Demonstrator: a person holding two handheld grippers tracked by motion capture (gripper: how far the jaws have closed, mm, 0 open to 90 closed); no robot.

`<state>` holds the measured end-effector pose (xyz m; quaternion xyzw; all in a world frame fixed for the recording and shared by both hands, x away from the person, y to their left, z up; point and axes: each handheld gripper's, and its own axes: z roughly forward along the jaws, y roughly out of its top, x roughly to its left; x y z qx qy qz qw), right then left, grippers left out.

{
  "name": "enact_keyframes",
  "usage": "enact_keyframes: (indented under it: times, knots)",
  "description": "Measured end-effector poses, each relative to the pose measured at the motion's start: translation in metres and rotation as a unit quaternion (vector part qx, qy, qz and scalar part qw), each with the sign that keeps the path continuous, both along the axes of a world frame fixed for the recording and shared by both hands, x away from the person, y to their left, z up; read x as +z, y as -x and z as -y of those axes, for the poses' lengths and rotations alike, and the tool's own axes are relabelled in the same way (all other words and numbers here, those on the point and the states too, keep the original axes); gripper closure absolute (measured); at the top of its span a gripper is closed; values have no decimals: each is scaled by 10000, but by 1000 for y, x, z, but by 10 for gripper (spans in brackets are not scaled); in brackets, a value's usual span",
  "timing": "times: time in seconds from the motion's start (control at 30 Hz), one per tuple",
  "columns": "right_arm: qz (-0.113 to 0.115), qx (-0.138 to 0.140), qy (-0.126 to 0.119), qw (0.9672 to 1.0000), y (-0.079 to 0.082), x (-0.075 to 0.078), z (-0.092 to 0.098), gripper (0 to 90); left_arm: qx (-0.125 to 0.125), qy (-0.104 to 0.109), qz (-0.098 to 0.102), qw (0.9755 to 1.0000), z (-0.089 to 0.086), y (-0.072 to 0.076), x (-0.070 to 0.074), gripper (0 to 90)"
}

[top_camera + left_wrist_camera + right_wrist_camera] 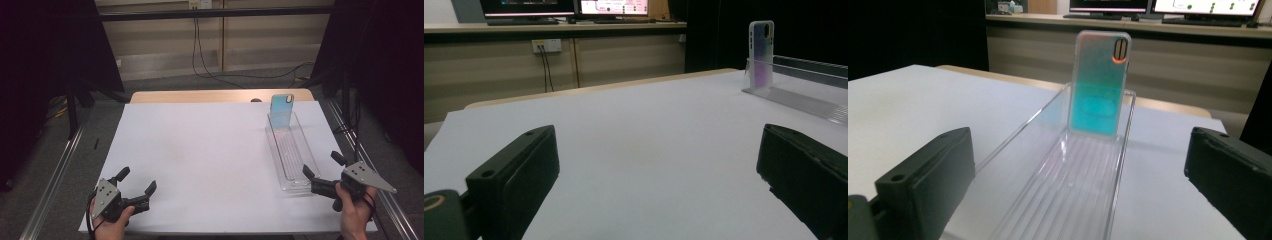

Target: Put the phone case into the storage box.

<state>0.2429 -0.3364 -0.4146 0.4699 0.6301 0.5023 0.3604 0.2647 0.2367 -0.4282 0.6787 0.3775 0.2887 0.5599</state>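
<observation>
A clear plastic tray (291, 160) lies lengthwise on the right side of the white table. A teal iridescent phone case (281, 111) stands upright against the tray's far end; it also appears as the phone case (1099, 85) and phone case (761, 52), with the tray (1048, 200) ribbed along its floor. My right gripper (324, 166) is open at the tray's near end, jaws spread wide with nothing between them. My left gripper (137, 181) is open at the table's front left, over bare sheet, far from the tray (804, 95).
A white sheet (200, 160) covers the wooden table, whose far edge (200, 96) shows bare. Metal rails (55, 175) run along both sides. Cables (210, 70) hang at the back wall, and monitors (1168, 6) stand on a desk beyond.
</observation>
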Motion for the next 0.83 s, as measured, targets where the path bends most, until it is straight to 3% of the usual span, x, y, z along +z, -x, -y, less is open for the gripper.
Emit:
enact_keyframes:
  times: [0.3, 0.63, 0.67, 0.73, 0.83]
  knots:
    - [-3, 229, 36, 9997, 16, -7, -2, 0, -69, 46, -32, 10000, 2, 4, 1, 34]
    - [96, 185, 149, 9997, 23, -14, 0, 0, 55, 16, 18, 10000, 0, 6, 0, 35]
    - [70, 154, 107, 9998, 22, -14, 0, 0, 74, -9, 28, 10000, 0, 5, 0, 35]
    - [82, 144, 81, 9998, 22, -15, 2, 0, 28, 138, 11, 9999, 0, 4, 0, 34]
    - [56, 95, -53, 9999, 21, -17, 4, 0, -8, 24, 12, 10000, 1, 2, -1, 31]
